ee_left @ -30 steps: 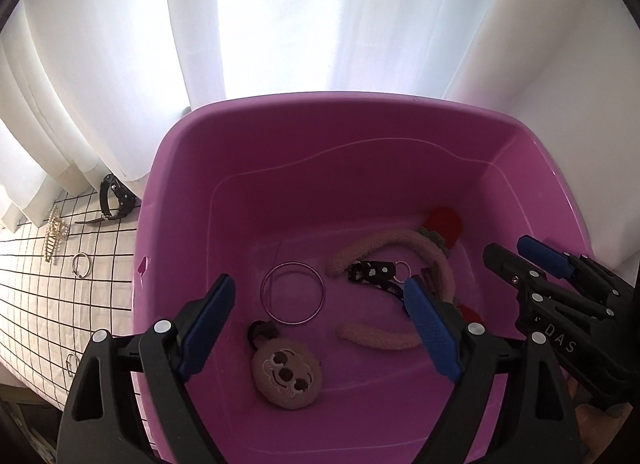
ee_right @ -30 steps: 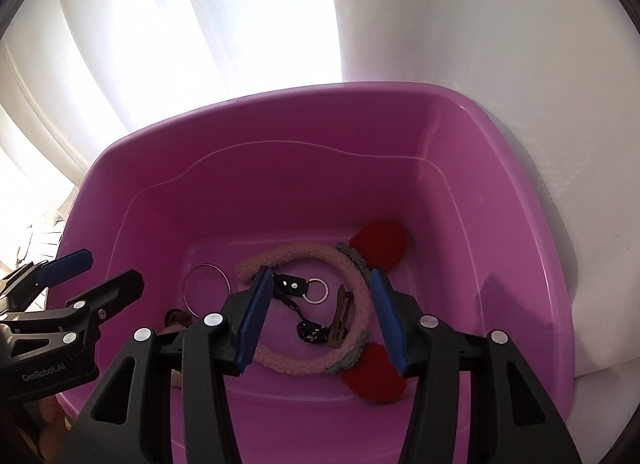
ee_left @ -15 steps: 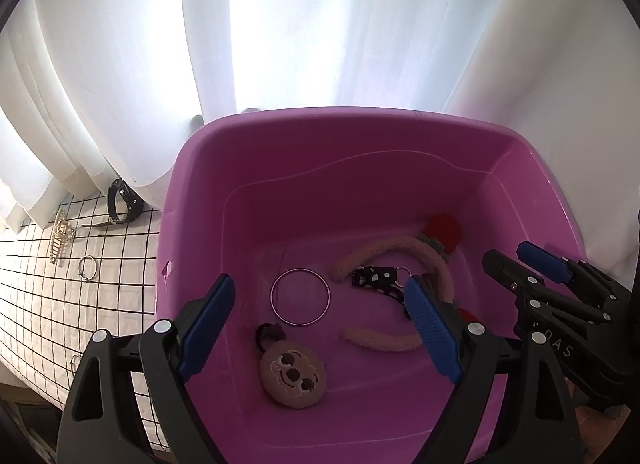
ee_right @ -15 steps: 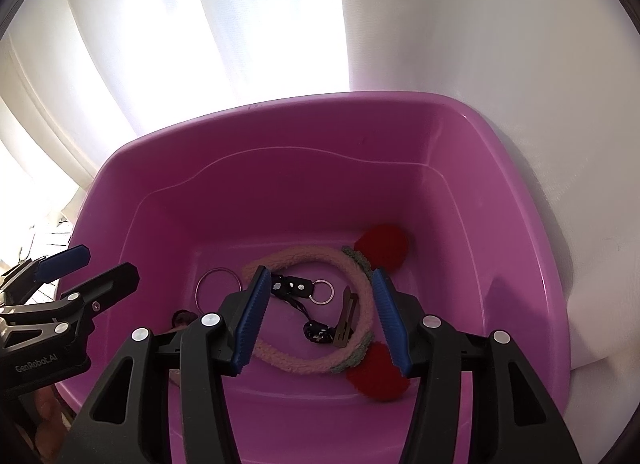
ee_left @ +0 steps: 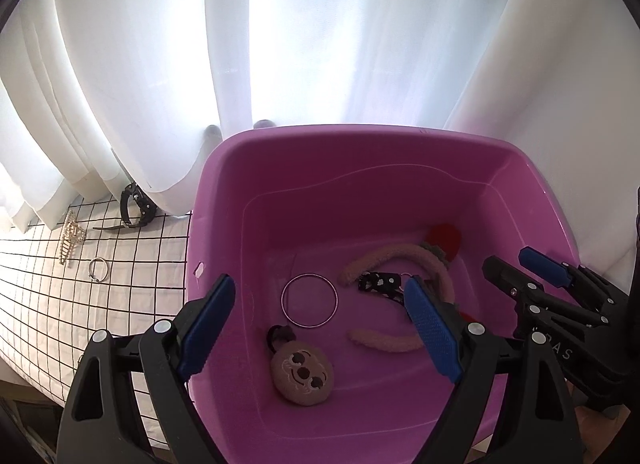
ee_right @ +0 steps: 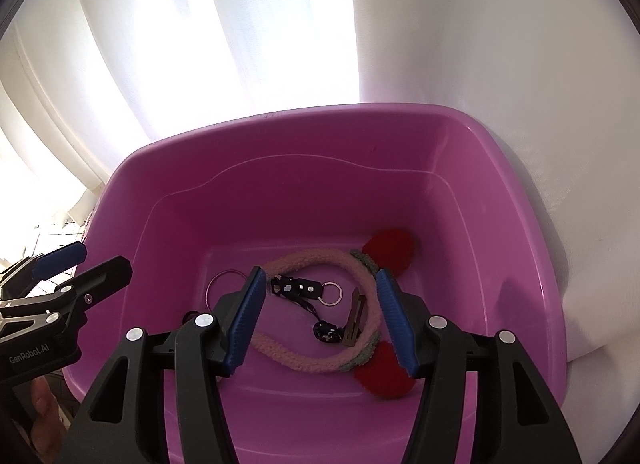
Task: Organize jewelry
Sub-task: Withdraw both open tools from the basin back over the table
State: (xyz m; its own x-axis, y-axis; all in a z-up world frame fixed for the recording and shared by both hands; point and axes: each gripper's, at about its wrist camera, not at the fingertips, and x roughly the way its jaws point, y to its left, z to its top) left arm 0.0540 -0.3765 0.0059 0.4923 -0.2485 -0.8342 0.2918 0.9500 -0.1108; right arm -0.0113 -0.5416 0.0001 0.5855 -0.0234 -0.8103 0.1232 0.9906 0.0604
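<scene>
Left wrist, tub farther (grippers gaping)

Backlit white sheer curtains fill the whole rear, folds hanging down to the surface, daylight blown out through them. Below left: white cloth with black grid lines. Right side: plain opaque white drape, dimmer.

a home: sheer curtains, grid-patterned bedding.
</scene>
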